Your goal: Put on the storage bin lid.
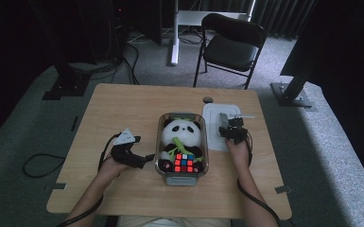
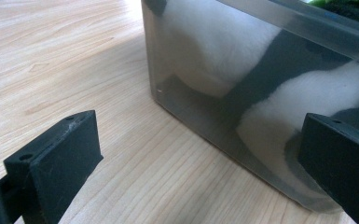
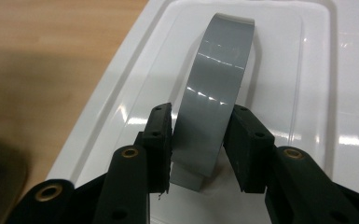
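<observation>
A clear plastic box (image 1: 160, 142) in the middle of the table holds a panda plush (image 1: 182, 132) and a colourful puzzle cube (image 1: 183, 162). To its right lies the white lid (image 1: 212, 118) with a grey strap handle (image 1: 223, 118) standing up from it. My right gripper (image 1: 231, 124) is over the lid. In the right gripper view its jaws (image 3: 200, 116) press on both edges of the grey handle (image 3: 219, 70) above the white lid (image 3: 307, 93). My left gripper (image 1: 144, 158) rests open by the box's left wall, with the wall (image 2: 214, 116) and panda (image 2: 205, 46) close ahead between its wide jaws (image 2: 200, 126).
The wooden table (image 1: 123, 109) has bare surface to the left and at the back. A small dark round thing (image 1: 208, 100) sits behind the lid. Beyond the table stand a black folding chair (image 1: 231, 45) and a white desk leg (image 1: 175, 38).
</observation>
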`<state>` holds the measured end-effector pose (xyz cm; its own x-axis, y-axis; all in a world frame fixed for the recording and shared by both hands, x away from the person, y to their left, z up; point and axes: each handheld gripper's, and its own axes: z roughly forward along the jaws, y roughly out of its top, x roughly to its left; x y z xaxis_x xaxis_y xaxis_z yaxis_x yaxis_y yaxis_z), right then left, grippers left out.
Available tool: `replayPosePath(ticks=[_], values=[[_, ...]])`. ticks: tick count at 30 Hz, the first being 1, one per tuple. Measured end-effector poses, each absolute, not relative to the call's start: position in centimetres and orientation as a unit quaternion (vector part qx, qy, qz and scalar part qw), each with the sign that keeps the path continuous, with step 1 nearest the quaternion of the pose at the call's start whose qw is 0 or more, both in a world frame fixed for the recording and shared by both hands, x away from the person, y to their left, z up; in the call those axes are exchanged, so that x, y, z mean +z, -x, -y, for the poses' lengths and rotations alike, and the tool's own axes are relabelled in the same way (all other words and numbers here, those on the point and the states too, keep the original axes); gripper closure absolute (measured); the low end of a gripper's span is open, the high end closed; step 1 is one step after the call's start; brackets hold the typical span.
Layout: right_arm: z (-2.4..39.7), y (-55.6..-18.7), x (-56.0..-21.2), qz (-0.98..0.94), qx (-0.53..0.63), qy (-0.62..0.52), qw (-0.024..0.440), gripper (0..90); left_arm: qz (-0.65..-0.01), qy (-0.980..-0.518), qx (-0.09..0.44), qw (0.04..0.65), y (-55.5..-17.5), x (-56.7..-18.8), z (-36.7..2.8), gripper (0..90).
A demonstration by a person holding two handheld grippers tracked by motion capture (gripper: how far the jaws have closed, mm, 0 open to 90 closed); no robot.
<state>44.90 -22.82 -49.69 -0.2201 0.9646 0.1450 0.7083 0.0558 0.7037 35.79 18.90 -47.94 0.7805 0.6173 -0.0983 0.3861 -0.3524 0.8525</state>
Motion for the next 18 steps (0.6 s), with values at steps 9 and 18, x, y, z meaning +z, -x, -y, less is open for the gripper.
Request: replayPosePath(ticks=[9,18], values=[[23.8,-41.1,-49.4,-0.742,0.337,-0.553,0.174,61.7,-0.31,-0.815,0.124,0.475,-36.0,-48.1,-18.7,0.5],[23.9,-39.9,-50.3,-0.734,0.332,-0.555,0.207,38.2,-0.312,-0.823,0.131,0.457,-36.6,-49.0,-18.3,0.5]])
